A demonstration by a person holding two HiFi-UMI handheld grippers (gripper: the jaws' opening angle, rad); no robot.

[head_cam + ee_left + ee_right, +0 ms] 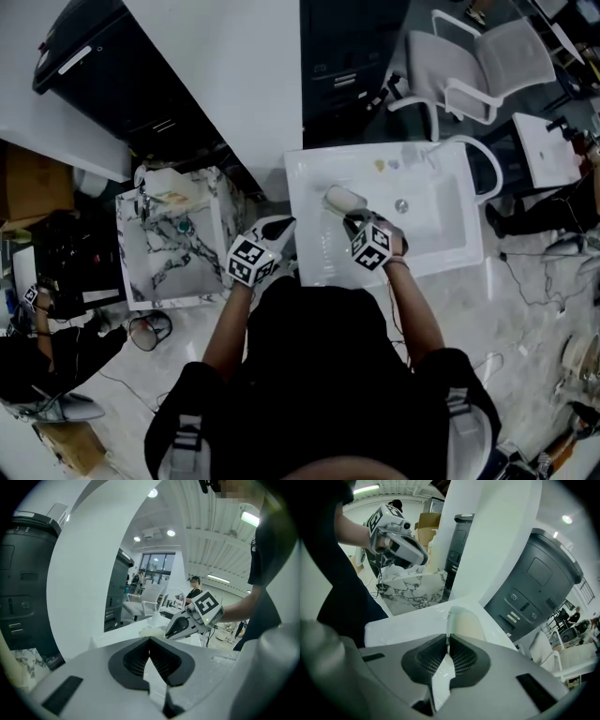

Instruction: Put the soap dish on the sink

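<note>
The right gripper (354, 218) is clamped on the rim of the soap dish (343, 198), probably to keep it level over the left side of the sink (307, 183), while the left gripper (284, 228) waits just beside it, jaws together and empty

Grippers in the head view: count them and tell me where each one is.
2. The left gripper is at the sink's left edge, shut and empty. The right gripper is over the sink, shut on the soap dish. None seems hidden.
</note>
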